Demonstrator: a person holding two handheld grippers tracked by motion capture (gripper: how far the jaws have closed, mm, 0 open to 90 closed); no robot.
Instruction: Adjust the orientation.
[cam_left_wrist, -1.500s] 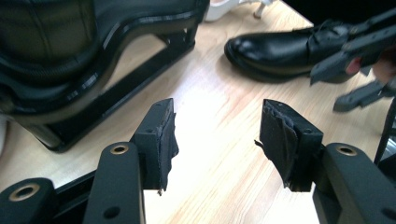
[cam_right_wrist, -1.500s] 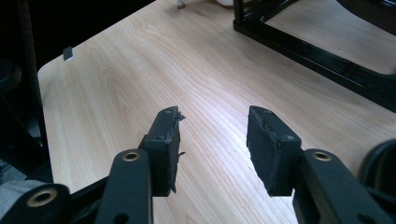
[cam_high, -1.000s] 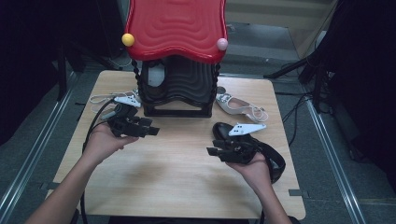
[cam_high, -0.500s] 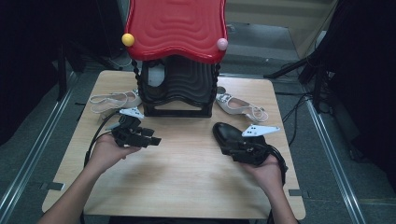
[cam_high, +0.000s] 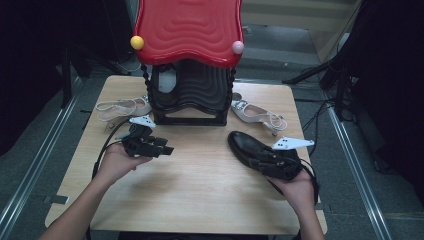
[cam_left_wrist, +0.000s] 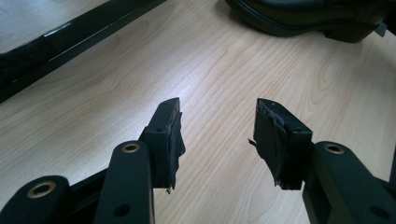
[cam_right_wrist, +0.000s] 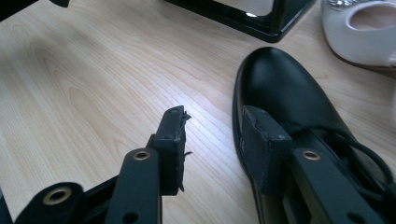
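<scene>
At the near edge of the wooden table (cam_high: 200, 200) the person's two forearms come in, each hand holding a gripper. The right hand (cam_high: 299, 190) has drawn back toward the person's side and to the right since a second ago, and the right gripper (cam_high: 260, 161) now sits over the rear part of the black leather shoe (cam_high: 247, 146), which has turned so that its toe points away toward the rack. In the right gripper view the jaws stand apart with nothing between them: one jaw hangs over bare wood beside the shoe, the other over the shoe's laced opening, and whether that jaw touches the leather cannot be told. The left hand (cam_high: 119, 161) has likewise pulled back from the rack, and the left gripper (cam_high: 162, 149) hovers over bare table, well apart from the shoe; in the left gripper view its jaws are spread wide and empty, with the black shoe's sole (cam_left_wrist: 308, 21) across the table ahead. Farther off, the black shoe rack (cam_high: 190, 95) stands at the middle of the table's far side under its red wavy top (cam_high: 190, 27), a yellow ball (cam_high: 137, 42) and a pink ball (cam_high: 238, 47) at the front corners; none of this has moved. A white strappy sandal (cam_high: 122, 107) lies just left of the rack and a second white sandal (cam_high: 255, 112) just right of it, beyond the black shoe's toe, both unmoved.
</scene>
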